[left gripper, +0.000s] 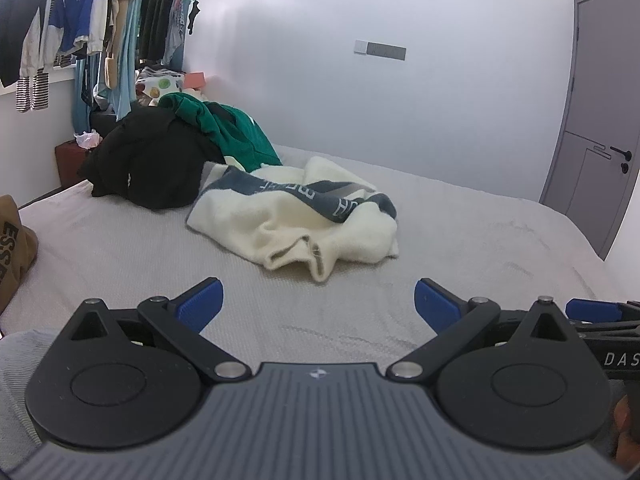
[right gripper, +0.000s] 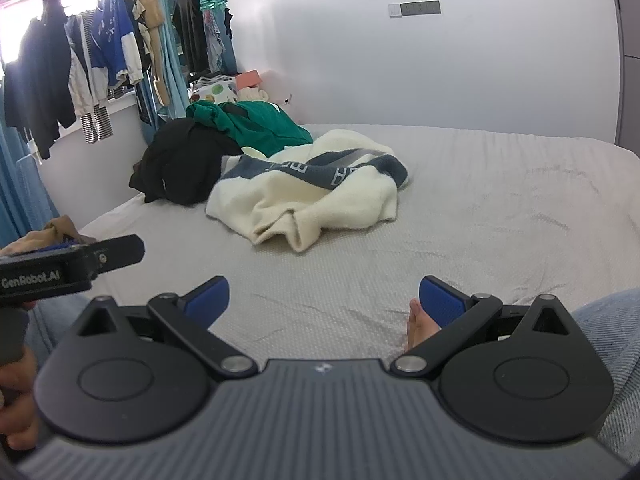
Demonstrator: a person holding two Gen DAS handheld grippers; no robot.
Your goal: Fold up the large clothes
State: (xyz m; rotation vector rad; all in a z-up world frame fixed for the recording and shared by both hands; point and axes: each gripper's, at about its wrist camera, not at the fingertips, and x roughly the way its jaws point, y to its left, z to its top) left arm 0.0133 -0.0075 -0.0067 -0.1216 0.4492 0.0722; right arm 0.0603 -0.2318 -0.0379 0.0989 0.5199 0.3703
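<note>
1. Cream sweater (left gripper: 294, 216), crumpled in a loose heap near the middle of the bed (left gripper: 500, 248); fuzzy knit, thick and soft-looking.
2. Dark grey-blue band with pale lettering across its upper part, twisted with the folds so the letters read broken and partly upside down; a paler grey stripe alongside the band.
3. One ribbed cuff or hem poking out toward the cameras at the near edge of the heap, folded over on itself.
4. Seen from the right wrist as well: same cream sweater (right gripper: 308, 196), lying flat against the textured grey-white cover, nothing holding it.
5. Behind it, touching or just overlapping its far edge, a black garment (left gripper: 148, 164) in a mound, and a green garment (left gripper: 236, 136) draped over and beside that.
6. Left gripper (left gripper: 318, 306): spread wide, blue pads well apart, nothing between them, held low over the near part of the bed and well short of the sweater.
7. Right gripper (right gripper: 324, 300): likewise wide open and empty, aimed toward the sweater from the near side; a bare foot (right gripper: 416, 326) resting on the cover just beside its right pad.
8. Hanging clothes (right gripper: 100, 52) on a rail at the far left, by the window; grey door (left gripper: 600, 128) at the right wall.
9. Brown fabric with dark lettering (left gripper: 14, 248) at the left edge of the bed.
</note>
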